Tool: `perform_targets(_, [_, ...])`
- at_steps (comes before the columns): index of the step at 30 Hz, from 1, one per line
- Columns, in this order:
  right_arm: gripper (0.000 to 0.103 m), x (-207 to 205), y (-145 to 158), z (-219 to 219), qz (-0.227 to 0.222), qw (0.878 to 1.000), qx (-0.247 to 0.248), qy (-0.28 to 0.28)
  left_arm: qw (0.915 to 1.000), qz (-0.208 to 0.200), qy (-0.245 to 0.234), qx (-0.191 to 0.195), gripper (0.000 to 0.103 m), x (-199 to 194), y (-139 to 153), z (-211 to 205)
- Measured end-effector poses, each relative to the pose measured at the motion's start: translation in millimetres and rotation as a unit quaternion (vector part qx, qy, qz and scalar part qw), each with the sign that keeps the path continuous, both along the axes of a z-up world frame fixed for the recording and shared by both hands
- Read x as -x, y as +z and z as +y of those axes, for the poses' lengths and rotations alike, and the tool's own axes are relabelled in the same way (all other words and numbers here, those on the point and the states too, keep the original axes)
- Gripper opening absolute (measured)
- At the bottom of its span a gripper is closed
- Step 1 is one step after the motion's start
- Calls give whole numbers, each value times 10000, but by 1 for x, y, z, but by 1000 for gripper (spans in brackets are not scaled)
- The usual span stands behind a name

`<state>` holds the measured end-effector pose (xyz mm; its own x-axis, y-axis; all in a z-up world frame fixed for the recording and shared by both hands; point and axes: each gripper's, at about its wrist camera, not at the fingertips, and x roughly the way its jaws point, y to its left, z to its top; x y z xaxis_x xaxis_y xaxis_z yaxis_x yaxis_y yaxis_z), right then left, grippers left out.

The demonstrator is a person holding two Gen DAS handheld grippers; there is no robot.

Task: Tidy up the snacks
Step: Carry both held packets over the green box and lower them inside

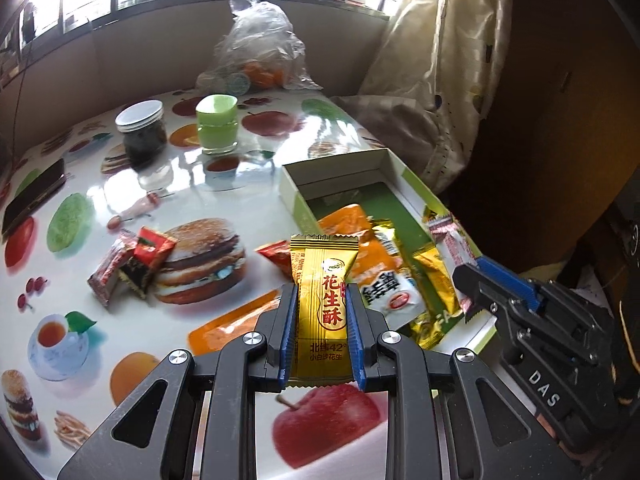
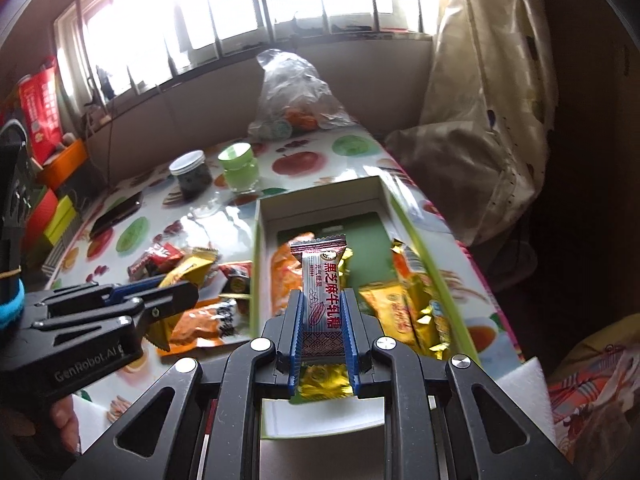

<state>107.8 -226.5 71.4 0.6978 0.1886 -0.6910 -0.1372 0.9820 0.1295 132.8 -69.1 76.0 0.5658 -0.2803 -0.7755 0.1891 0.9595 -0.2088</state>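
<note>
My left gripper (image 1: 321, 292) is shut on a gold peanut-candy wrapper (image 1: 322, 272), held upright above the table beside the box's near left corner. My right gripper (image 2: 322, 296) is shut on a white and red nougat bar (image 2: 323, 276), held over the green and white open box (image 2: 257, 240). Inside the box (image 1: 292, 188) lie an orange packet (image 1: 348, 224) and several gold packets (image 2: 394, 308). The right gripper (image 1: 474, 280) also shows at the box's right side, and the left gripper (image 2: 176, 292) at the box's left.
Loose red wrappers (image 1: 132, 260) lie on the fruit-print tablecloth (image 1: 120, 360) left of the box. Further back stand a dark-filled jar (image 1: 142, 128), a green cup (image 1: 217, 124) and a plastic bag of oranges (image 1: 260, 52). A phone (image 1: 34, 196) lies far left. A curtain (image 1: 432, 60) hangs right.
</note>
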Motion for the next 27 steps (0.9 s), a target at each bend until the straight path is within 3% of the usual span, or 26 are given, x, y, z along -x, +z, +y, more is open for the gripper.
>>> perform_targets(11, [17, 3, -13, -22, 181, 9996, 34, -232, 9996, 127, -204, 122, 24, -8, -6, -28])
perform_targets(27, [18, 0, -32, -33, 394, 9987, 54, -310, 9991, 327, -285, -7, 24, -21, -23, -49])
